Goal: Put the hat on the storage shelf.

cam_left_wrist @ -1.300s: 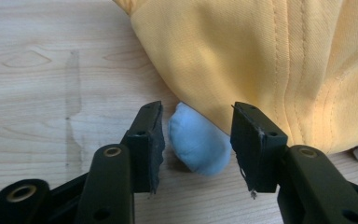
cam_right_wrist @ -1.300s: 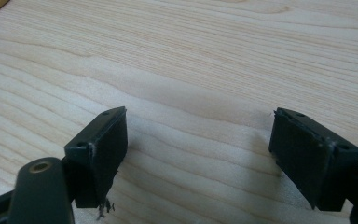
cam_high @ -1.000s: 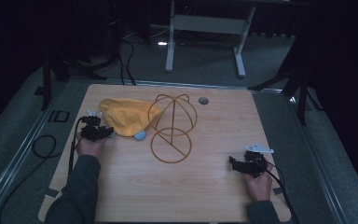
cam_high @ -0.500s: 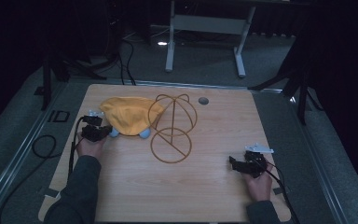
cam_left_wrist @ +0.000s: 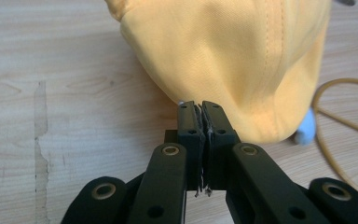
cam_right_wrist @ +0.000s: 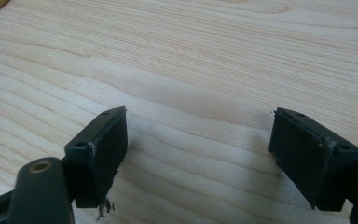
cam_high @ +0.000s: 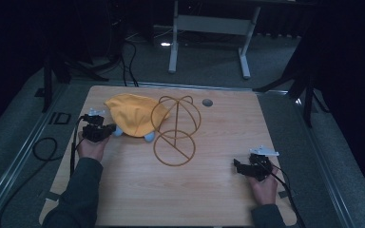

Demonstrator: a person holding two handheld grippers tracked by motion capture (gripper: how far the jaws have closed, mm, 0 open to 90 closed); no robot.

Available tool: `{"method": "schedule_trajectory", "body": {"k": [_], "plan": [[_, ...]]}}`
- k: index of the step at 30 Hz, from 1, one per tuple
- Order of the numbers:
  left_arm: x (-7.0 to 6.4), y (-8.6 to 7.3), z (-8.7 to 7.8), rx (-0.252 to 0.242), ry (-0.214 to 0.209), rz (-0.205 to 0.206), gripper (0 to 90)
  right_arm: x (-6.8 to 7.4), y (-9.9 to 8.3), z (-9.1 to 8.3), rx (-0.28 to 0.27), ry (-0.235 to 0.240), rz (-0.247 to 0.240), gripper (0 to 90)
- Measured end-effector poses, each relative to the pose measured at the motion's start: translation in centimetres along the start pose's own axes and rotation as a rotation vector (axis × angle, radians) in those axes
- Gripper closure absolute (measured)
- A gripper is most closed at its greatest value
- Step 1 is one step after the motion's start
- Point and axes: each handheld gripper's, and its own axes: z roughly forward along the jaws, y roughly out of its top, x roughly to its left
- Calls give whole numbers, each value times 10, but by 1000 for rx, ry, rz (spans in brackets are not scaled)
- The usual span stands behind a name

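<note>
Wooden table (cam_high: pixel 209 190), dark room: yellow cap (cam_high: pixel 132 116) at far left beside wire stand (cam_high: pixel 176 128).
My left gripper (cam_left_wrist: pixel 200 109) pinches cap's edge; right gripper (cam_right_wrist: pixel 198 142) gapes idle. Lift slowly, keep fabric off wire.

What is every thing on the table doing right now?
yellow cap: lying crumpled on the table, against the wire stand.
wire stand: upright, bare, nothing on it.
left gripper: jaws shut, tips at the cap's edge; whether cloth is pinched is hard to tell.
right gripper: jaws wide open, over bare wood.
table: steady, flat.
</note>
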Motion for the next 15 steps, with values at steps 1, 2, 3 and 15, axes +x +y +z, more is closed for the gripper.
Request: {"method": "schedule_trajectory", "body": {"k": [1, 2, 3, 15], "plan": [[-1, 2, -2, -5, 1, 2, 877, 0, 0, 0, 0, 0, 0, 192], [-2, 3, -5, -12, -3, 2, 878, 0, 0, 0, 0, 0, 0, 192], [-3, 4, -7, -13, -4, 3, 878, 0, 0, 0, 0, 0, 0, 192], [-18, 17, -39, -74, -45, 23, 880, 0, 0, 0, 0, 0, 0, 192]]}}
